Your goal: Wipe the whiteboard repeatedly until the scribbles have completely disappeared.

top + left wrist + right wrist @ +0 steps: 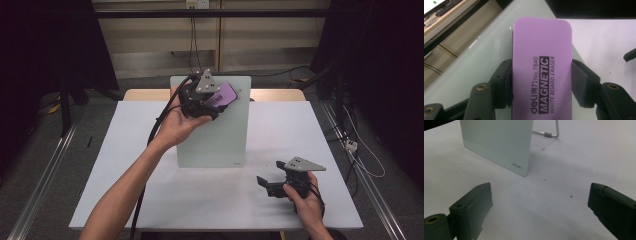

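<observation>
Clamping a purple eraser (541, 72) by its long edges, the left gripper (216, 102) has one black jaw pressed on each side of it, with the printed face toward the gripper's camera; the lettering reads "MAGNETIC WHITE BOARD ERASER". Just beyond the jaws, the eraser lies against the upper part of the pale whiteboard (215, 140), near its top edge, and the far end of the eraser points away from the gripper toward the board's upper right corner. Behind the gripper, the person's left hand (177, 122) wraps its handle, and a black cable (150, 142) trails back along the forearm.

Well apart from it, the right gripper (267, 186) rests low over the white table (125, 200) with its jaws spread wide and nothing between them. Ahead of those jaws, in the right gripper view, stands the board's lower corner (520, 168) with a small logo, and farther past it a thin metal stand leg (550, 133) touches the tabletop. The right hand (305, 197) grips this tool from behind.
</observation>
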Demonstrator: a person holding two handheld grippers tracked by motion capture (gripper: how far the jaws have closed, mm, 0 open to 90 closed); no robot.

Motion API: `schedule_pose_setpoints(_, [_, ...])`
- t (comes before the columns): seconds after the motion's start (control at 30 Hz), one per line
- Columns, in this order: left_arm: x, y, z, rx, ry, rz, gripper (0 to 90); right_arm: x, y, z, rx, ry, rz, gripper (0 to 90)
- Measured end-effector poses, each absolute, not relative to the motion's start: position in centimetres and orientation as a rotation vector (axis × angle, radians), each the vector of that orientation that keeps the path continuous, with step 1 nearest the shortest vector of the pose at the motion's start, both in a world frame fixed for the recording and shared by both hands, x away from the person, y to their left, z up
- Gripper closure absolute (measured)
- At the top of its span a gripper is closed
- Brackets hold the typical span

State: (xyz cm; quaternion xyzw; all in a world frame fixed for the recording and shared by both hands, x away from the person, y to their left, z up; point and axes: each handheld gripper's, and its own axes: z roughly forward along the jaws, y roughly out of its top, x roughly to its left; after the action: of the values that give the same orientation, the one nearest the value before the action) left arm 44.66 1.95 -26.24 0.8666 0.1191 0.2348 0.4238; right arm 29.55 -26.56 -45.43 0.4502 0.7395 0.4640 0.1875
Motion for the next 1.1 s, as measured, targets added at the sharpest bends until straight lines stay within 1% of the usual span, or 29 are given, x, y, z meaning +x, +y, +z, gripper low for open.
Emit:
schedule_pose_setpoints(0.33, [44.7,-0.1,-26.0,2.14,0.279,0.591,40.7,29.5,-26.7,-45.4,1.268,2.076,1.315,5.8])
schedule_pose_setpoints(0.57, [44.2,-1.3,-27.0,2.207,0.239,0.57,40.8,29.5,-26.6,-45.4,1.268,2.079,1.314,5.8])
schedule_pose_setpoints(0.9, [43.6,-2.8,-28.9,2.272,0.19,0.497,40.8,29.4,-26.6,-45.4,1.266,2.079,1.315,5.8])
schedule_pose_setpoints(1.1, [43.9,-2.7,-28.8,2.265,0.188,0.46,40.8,29.4,-26.7,-45.4,1.262,2.081,1.313,5.9])
